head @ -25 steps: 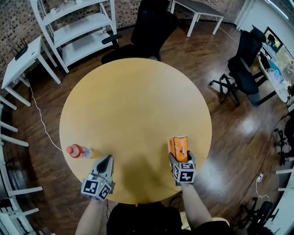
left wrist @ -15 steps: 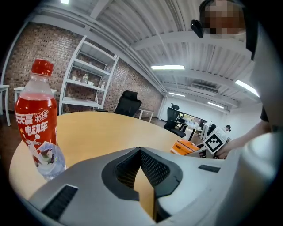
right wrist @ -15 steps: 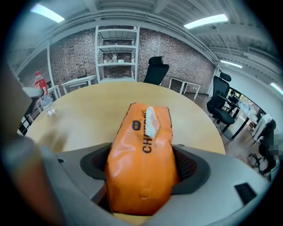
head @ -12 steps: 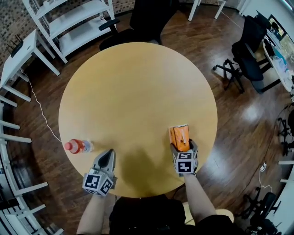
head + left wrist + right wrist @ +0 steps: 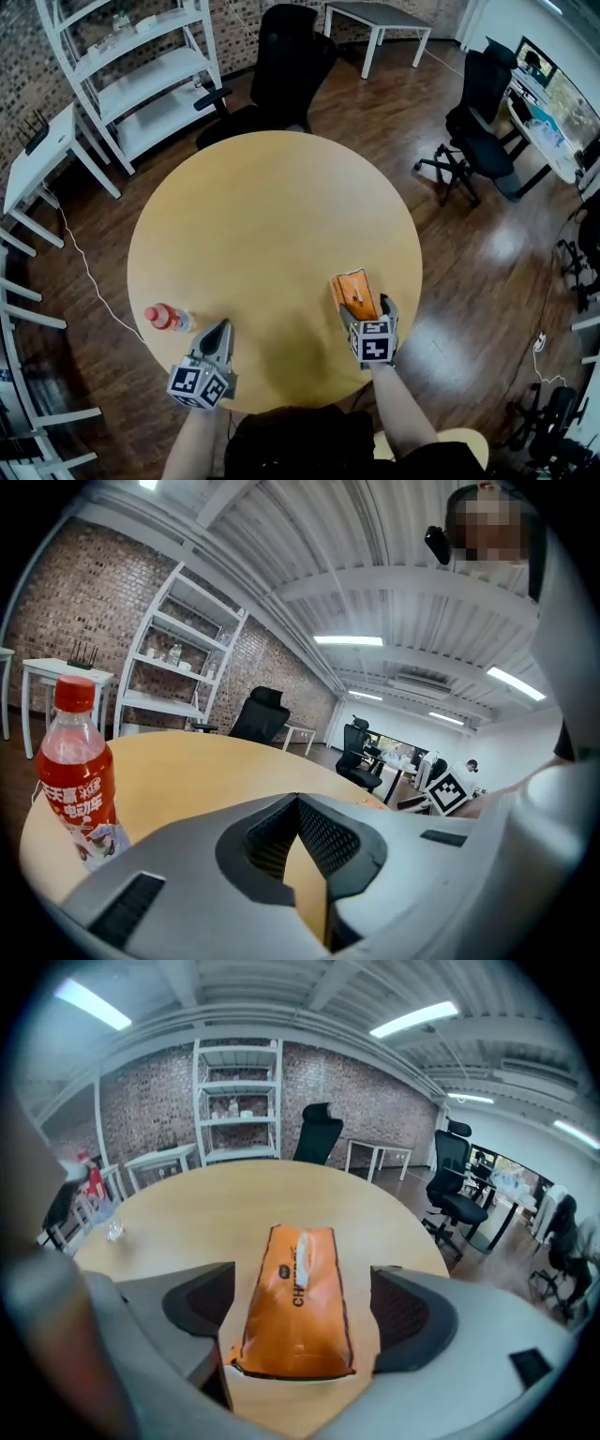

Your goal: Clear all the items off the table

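On the round wooden table (image 5: 272, 216), a red-capped drink bottle (image 5: 165, 317) stands near the left edge, and it shows at the left of the left gripper view (image 5: 80, 771). My left gripper (image 5: 217, 330) sits just right of the bottle, shut with nothing between its jaws (image 5: 298, 803). An orange tissue pack (image 5: 352, 291) lies flat near the right front edge. My right gripper (image 5: 366, 312) straddles the pack's near end. Its jaws have just been opening and stand wide. The pack (image 5: 295, 1288) lies between the right gripper's (image 5: 307, 1309) pads, which do not touch it.
Black office chairs (image 5: 286, 56) (image 5: 473, 122) stand beyond and to the right of the table. A white shelf unit (image 5: 141, 75) and white side tables (image 5: 42, 150) stand at the back left. A white cable (image 5: 89, 272) runs over the wooden floor at the left.
The head view has swung, so the table sits differently in the picture. The bottle, the pack and both grippers keep their places on the table.
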`<state>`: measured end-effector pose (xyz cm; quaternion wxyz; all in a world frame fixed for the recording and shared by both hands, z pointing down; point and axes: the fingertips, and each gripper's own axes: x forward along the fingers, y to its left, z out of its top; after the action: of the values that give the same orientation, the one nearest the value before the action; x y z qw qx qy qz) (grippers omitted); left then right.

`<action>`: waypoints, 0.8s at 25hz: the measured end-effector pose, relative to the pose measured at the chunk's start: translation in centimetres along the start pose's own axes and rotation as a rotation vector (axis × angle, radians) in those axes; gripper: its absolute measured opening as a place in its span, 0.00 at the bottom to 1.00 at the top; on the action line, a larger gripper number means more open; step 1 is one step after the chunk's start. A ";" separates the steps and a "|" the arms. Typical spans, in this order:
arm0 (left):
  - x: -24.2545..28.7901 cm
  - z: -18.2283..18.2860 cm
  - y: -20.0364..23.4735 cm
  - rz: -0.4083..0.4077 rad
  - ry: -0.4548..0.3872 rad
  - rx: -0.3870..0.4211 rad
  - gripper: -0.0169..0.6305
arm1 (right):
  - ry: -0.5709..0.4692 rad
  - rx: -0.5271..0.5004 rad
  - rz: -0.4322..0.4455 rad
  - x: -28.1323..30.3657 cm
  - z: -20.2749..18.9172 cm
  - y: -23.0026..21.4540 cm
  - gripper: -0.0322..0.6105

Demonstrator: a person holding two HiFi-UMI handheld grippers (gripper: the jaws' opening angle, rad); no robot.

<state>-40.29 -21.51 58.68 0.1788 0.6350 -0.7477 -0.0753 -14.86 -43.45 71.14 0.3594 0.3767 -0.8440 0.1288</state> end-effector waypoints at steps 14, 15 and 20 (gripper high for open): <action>-1.4 5.8 -1.5 -0.043 -0.168 0.042 0.03 | -0.389 0.196 0.076 -11.4 9.3 -4.3 0.77; -1.4 6.1 -1.5 -0.046 -0.175 0.045 0.03 | -0.429 0.202 0.091 -12.3 10.1 -4.1 0.77; -1.7 8.1 -2.0 -0.058 -0.223 0.048 0.03 | -0.645 0.135 0.217 -17.2 14.8 -1.3 0.30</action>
<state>-41.21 -21.16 50.19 0.0770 0.6483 -0.7457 -0.1330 -13.56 -42.17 48.49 0.0324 0.3288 -0.9389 0.0961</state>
